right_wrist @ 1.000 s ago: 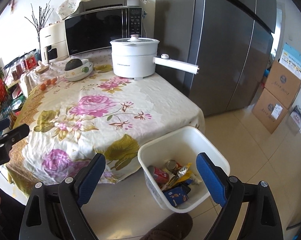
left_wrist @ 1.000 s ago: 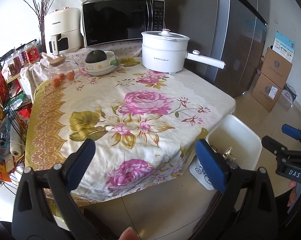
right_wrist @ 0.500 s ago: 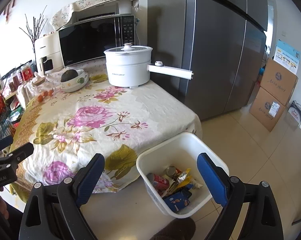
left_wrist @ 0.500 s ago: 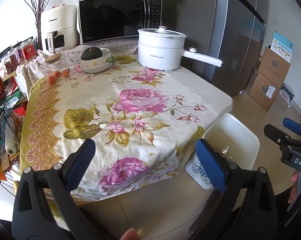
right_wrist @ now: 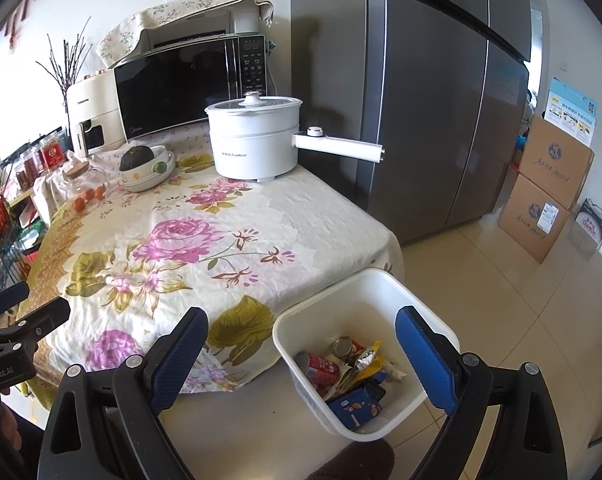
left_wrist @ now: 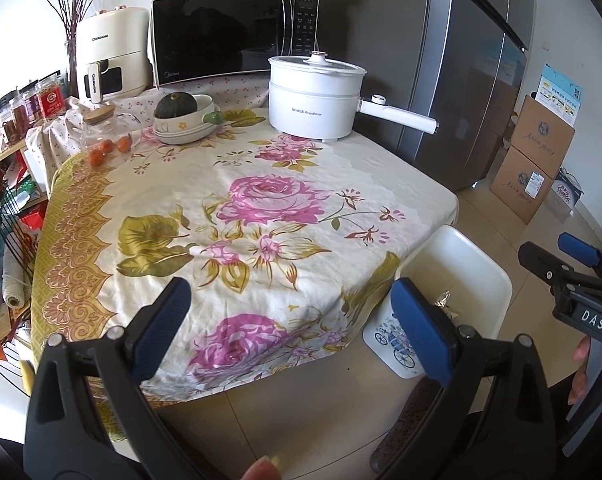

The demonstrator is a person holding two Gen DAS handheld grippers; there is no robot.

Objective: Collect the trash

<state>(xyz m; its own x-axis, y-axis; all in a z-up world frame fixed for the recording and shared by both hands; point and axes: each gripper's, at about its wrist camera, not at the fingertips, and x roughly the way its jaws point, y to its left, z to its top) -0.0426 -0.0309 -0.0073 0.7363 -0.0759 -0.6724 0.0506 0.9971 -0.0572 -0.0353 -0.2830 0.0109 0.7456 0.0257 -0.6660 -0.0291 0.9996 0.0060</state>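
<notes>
Bench (right_wrist: 309, 216) under a floral cloth carries one white electric pot (right_wrist: 257, 144), one microwave (right_wrist: 189, 84) and one bowl (right_wrist: 149, 168) holding a dark squash. One white square bin (right_wrist: 385, 292) sits on the floor at the bench corner, holding trash: two cans (right_wrist: 321, 368), yellow wrappers, a blue packet. Left gripper (left_wrist: 293, 328) and right gripper (right_wrist: 301, 356) both spread wide, empty.

1. A white electric pot (left_wrist: 317, 98) stands far on the floral tablecloth (left_wrist: 237, 216).
2. A microwave (left_wrist: 233, 36) sits behind it.
3. A grey refrigerator (right_wrist: 441, 92) stands right.
4. Cardboard boxes (right_wrist: 549, 188) are stacked far right.
</notes>
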